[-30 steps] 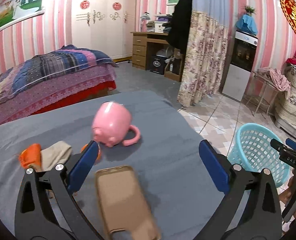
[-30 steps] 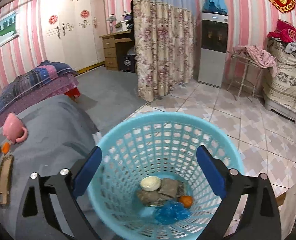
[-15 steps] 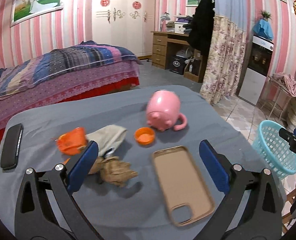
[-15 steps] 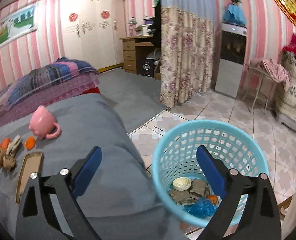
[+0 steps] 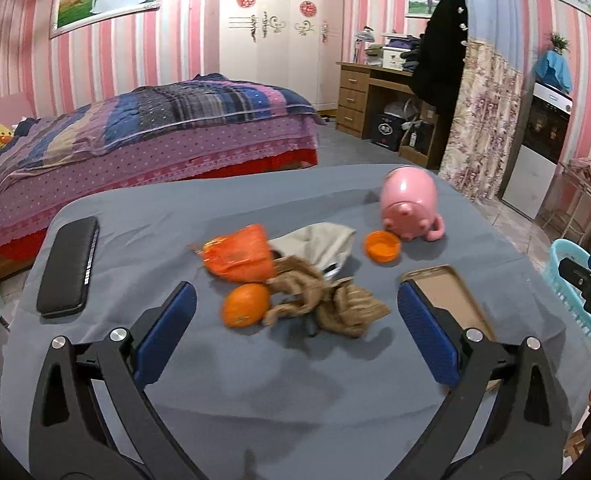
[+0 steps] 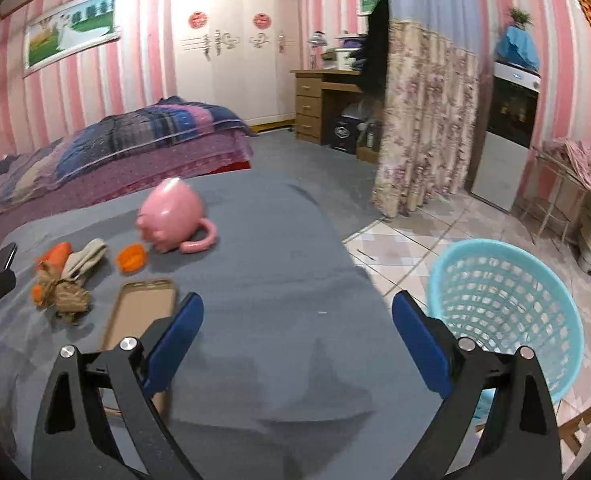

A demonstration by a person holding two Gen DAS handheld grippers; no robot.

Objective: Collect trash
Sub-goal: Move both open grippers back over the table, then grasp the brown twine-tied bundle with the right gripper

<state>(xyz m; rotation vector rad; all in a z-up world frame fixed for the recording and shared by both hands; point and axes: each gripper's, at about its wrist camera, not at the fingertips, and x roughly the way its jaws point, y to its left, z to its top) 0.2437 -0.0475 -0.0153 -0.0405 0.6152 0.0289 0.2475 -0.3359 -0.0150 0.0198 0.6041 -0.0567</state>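
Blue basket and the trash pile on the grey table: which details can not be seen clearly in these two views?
- Blue basket: its contents are hidden by its own wall in the right wrist view; the picture's right edge cuts it in the left wrist view.
- Crumpled brown paper: a dark item under it is mostly covered, left wrist view.
- Phone case: its near end is behind the right gripper.
- Pink pig mug: motion-blurred, right wrist view.

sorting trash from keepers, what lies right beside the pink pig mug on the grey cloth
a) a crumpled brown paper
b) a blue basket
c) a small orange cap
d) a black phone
c: in the left wrist view the small orange cap lies just beside the pink pig mug, while the crumpled brown paper and black phone lie farther off.
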